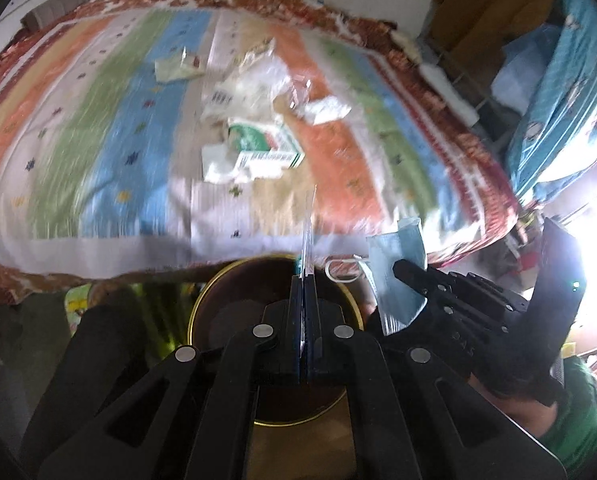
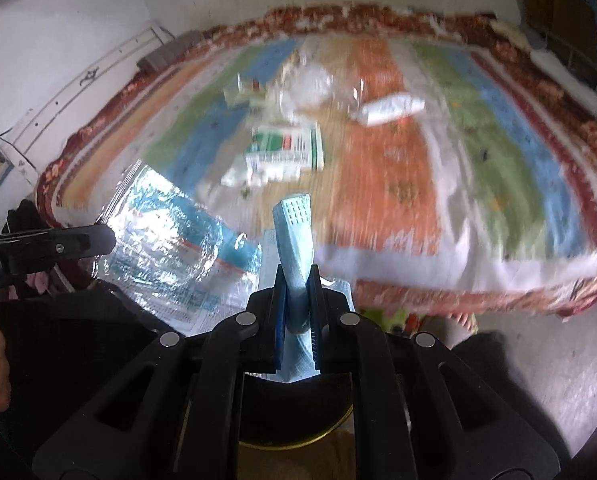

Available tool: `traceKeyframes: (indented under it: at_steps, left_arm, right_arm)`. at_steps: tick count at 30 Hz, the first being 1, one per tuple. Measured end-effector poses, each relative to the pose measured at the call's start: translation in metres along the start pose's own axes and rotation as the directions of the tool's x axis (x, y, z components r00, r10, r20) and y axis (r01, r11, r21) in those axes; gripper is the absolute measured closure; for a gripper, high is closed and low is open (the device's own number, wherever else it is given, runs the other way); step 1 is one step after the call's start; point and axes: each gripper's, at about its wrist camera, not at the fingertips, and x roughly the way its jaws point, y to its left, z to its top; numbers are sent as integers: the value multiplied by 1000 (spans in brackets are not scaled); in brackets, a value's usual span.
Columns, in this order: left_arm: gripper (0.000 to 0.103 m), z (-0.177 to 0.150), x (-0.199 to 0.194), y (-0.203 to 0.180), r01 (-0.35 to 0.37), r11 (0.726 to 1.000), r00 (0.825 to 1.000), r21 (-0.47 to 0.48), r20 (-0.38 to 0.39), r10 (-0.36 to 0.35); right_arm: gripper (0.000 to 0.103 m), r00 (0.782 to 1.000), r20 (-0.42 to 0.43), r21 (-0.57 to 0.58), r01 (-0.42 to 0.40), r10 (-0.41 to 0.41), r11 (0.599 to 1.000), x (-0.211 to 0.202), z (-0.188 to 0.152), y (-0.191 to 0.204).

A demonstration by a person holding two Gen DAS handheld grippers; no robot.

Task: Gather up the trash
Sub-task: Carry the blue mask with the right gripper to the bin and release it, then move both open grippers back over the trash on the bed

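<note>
We hold a gripper in each hand at the near edge of a bed [image 1: 98,208] covered by a striped spread, both angled down over a dark round bin [image 1: 234,292] with a brass-coloured rim that sits below the bed's edge. The left gripper [image 1: 305,276] has its fingers pressed together on a thin clear plastic wrapper [image 2: 166,240], which from its own camera shows only edge-on as a narrow sliver, while the right wrist view shows it as a crinkled, silvery sheet with blue print. The right gripper [image 2: 297,280] has its fingers clamped on a folded blue face mask [image 2: 294,232], whose white ear loop [image 1: 340,272] dangles beside it above the bin. More trash lies near the middle of the bed: a green-and-white carton [image 1: 266,148], crumpled white paper [image 1: 218,168] just beside it, a clear bag [image 1: 254,80] beyond, and a small white bottle [image 2: 390,108] lying on its side on an orange stripe.
</note>
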Motion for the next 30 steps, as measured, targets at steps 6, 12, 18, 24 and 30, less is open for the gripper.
traceKeyframes:
  at_steps: [6, 12, 18, 24, 30]
  left_arm:
    - [102, -1, 32, 5, -59, 998, 995, -27, -86, 57]
    - [102, -2, 43, 10, -73, 996, 989, -57, -132, 65]
    - [60, 2, 39, 19, -109, 989, 989, -102, -113, 98]
    - [48, 10, 29, 27, -109, 984, 993, -144, -68, 100]
    - [36, 24, 17, 37, -113, 976, 994, -184, -12, 113]
  right_arm:
    - [94, 995, -92, 47, -20, 24, 999, 24, -8, -5]
    - [92, 983, -180, 93, -22, 38, 995, 44, -16, -10]
    - [63, 971, -233, 151, -25, 61, 988, 57, -21, -18]
    - [51, 972, -218, 173, -49, 87, 984, 56, -16, -20]
    - [46, 982, -176, 147, -45, 71, 988, 48, -6, -17]
